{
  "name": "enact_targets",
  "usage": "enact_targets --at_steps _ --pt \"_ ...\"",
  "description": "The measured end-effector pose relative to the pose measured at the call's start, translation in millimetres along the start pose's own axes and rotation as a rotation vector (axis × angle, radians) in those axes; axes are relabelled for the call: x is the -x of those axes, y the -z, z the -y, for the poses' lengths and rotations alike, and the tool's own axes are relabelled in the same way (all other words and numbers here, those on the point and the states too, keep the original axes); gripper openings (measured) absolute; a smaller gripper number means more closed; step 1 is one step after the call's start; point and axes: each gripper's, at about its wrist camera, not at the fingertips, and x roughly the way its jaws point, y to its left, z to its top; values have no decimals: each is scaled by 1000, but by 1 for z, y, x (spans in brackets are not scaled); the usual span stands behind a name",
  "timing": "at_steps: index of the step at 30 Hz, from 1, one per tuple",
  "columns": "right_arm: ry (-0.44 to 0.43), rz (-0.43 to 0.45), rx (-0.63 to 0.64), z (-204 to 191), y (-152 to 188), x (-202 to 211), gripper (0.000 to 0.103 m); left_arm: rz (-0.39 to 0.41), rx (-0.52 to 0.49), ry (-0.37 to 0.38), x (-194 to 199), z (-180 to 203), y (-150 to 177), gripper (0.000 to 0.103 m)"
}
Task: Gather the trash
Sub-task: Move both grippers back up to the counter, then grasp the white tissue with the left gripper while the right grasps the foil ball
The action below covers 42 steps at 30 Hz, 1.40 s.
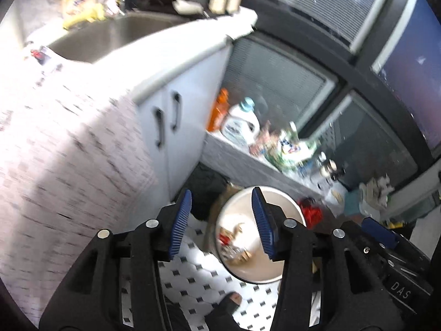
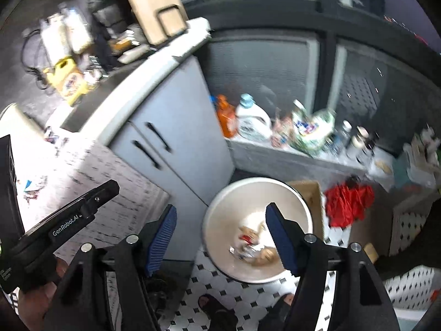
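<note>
A round white trash bin stands on the tiled floor below both grippers, with crumpled wrappers and scraps lying in its bottom. My left gripper hangs above the bin's left edge, its blue pads open and nothing between them. In the right wrist view the same bin holds the scraps, and my right gripper is open and empty above it. The left gripper's black body shows at the left, held by a hand. Small paper scraps lie on the pale counter.
A grey cabinet with two black handles stands left of the bin, and a sink is set in the counter above. Detergent bottles crowd a window ledge. A red bag and cardboard box sit right of the bin. Sandalled feet stand near it.
</note>
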Motion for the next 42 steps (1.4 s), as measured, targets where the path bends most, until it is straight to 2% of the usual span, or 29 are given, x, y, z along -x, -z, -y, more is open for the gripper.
enact_targets --at_steps 5,12,15,29,42 --pt "-59 70 72 -53 -19 23 79 104 38 -65 51 -38 -22 65" --pt "-136 143 164 -124 -35 46 95 209 107 -140 108 -94 -36 83" --pt "-167 161 199 -152 -37 52 95 245 141 -174 129 -119 -37 90" --pt "-284 159 318 -274 -26 47 95 337 314 -317 193 -246 -18 91" --pt "-348 117 387 -367 -4 14 93 359 415 -400 213 -344 -4 91"
